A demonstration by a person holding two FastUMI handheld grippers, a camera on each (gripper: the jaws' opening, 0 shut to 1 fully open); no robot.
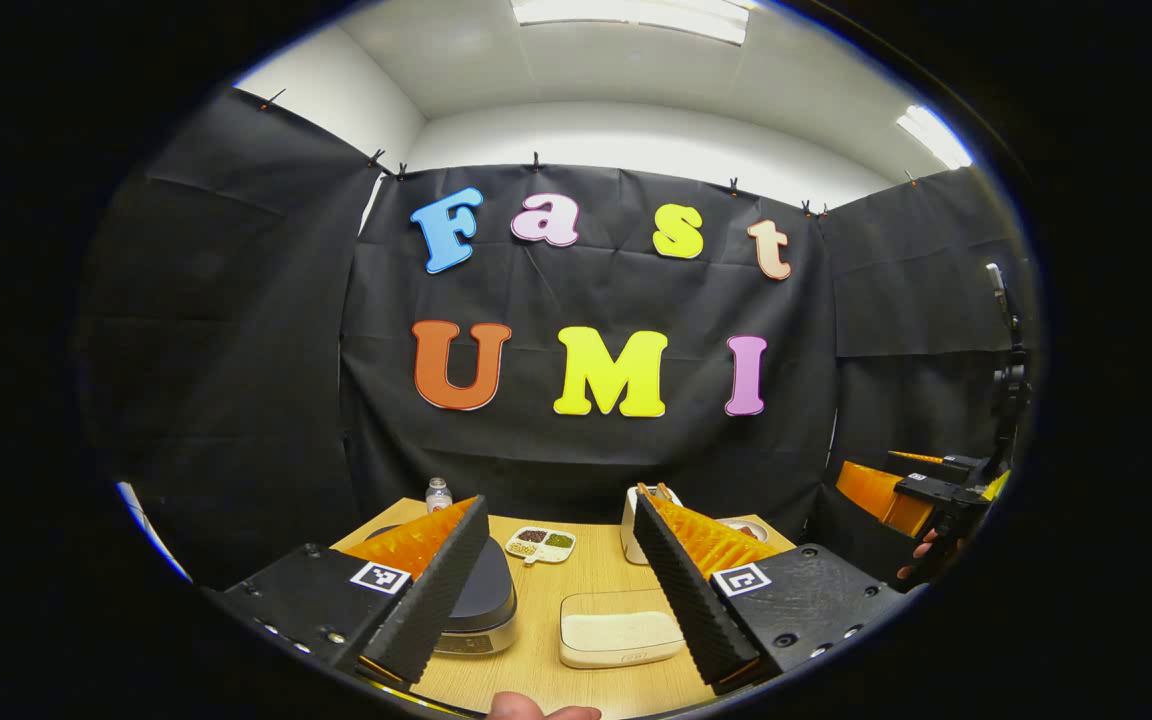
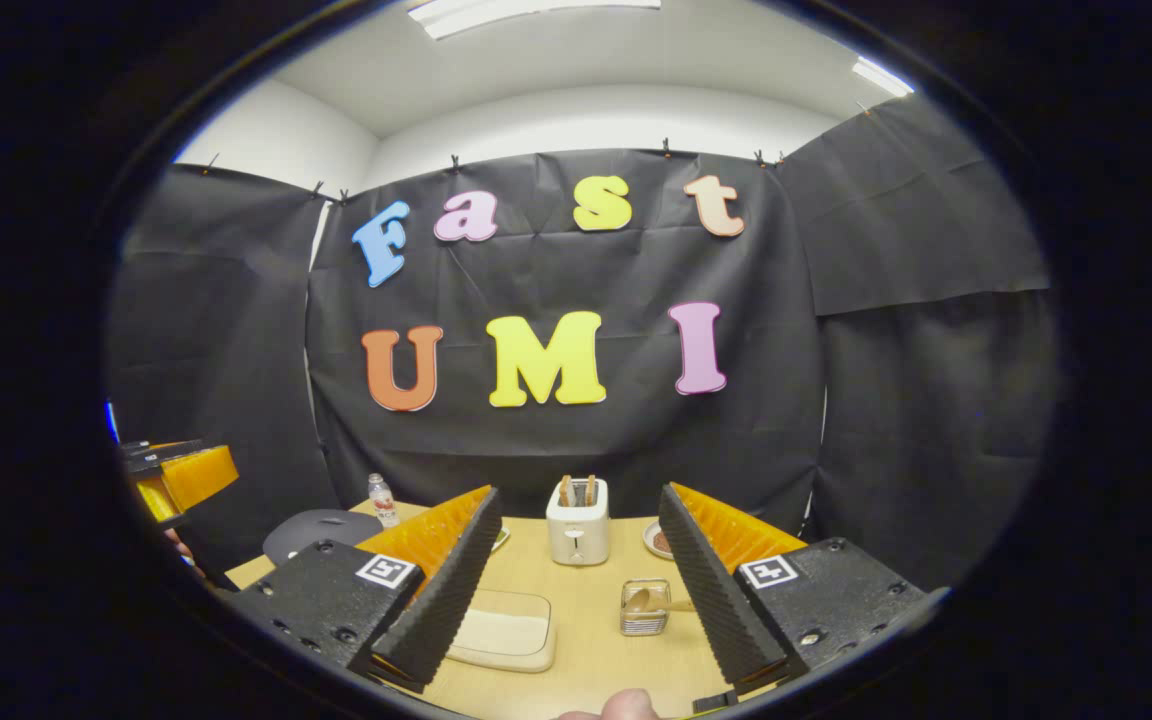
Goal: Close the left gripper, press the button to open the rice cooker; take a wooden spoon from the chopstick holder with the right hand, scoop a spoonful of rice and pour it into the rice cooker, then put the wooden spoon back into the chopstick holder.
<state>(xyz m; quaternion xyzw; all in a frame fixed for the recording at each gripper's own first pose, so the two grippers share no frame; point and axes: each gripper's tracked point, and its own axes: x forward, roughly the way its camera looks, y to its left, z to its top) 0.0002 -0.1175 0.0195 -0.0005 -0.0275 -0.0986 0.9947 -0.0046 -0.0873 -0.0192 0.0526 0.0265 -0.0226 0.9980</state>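
The grey rice cooker stands at the table's left with its lid down, partly behind my left gripper's near finger; its lid also shows in the right gripper view. My left gripper is open above the table's front with nothing between its fingers. A white holder with wooden handles sticking up stands mid-table, straight ahead of my open right gripper. A white tray of rice lies in front. A small clear box holds a wooden spoon.
A divided dish of seeds and a small bottle stand at the back. A round plate sits right of the white holder. The other gripper is held off to the right. The table is light wood.
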